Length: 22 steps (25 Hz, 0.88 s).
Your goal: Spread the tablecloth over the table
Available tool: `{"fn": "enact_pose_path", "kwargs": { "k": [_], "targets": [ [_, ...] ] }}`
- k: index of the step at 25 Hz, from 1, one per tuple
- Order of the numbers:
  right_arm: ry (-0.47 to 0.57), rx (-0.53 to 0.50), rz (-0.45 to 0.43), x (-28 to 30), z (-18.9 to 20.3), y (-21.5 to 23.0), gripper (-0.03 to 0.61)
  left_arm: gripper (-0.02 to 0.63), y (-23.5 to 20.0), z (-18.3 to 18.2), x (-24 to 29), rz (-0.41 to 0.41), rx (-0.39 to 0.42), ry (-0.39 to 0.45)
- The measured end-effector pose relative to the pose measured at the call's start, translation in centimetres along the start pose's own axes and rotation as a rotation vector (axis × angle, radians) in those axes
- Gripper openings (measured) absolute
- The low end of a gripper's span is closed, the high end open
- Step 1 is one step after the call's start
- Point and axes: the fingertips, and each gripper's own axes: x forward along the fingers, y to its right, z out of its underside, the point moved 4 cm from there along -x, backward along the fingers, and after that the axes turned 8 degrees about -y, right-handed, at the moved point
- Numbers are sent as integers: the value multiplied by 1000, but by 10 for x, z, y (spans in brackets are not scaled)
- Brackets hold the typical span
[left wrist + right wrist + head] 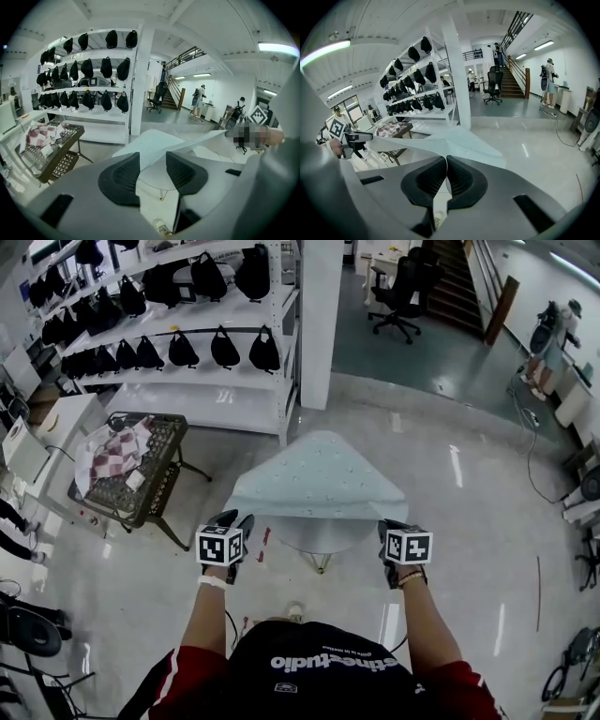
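- Head view: your left claw (236,519) and right claw (394,527) sit low in the centre of the frame, side by side and well apart, each with its marker cube facing up.
- A pale blue-green tablecloth (319,474) stretches from both claws toward the middle of the frame. It is draped over a small round table (319,540), whose near rim shows bare under the cloth's lifted edge.
- Left gripper view: your left claw is spread wide. The tablecloth's edge passes through the gap, and the pads do not press on it.
- Right gripper view: your right claw is pressed together, pinching the tablecloth's near edge between its pads.
- At the left of the head view, a dark wire rack (155,493) holds a red-checked cloth (114,456). White shelving (281,324) hung with black bags (225,351) fills the upper left.
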Motion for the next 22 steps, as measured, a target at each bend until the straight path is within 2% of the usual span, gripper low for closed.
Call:
{"fn": "enact_pose_path", "kwargs": {
  "k": [3,8,13,19,22],
  "targets": [
    [6,29,-15,2,0,-2,28,141,-12,-8,-14,-33,-30,57],
    [-44,49,-48,11,13,-13,28,141,-19,-12,-23,-40,-44,78],
    [-67,10,-37,18,24,-21,32,140,-13,-7,-22,-17,-40,78],
    [-102,-60,-32,10,38,-19,73,140,-2,-10,-13,12,-22,74],
    [-117,-63,-25,4,47,-14,92,140,9,-16,-6,31,-6,78]
  ]
}}
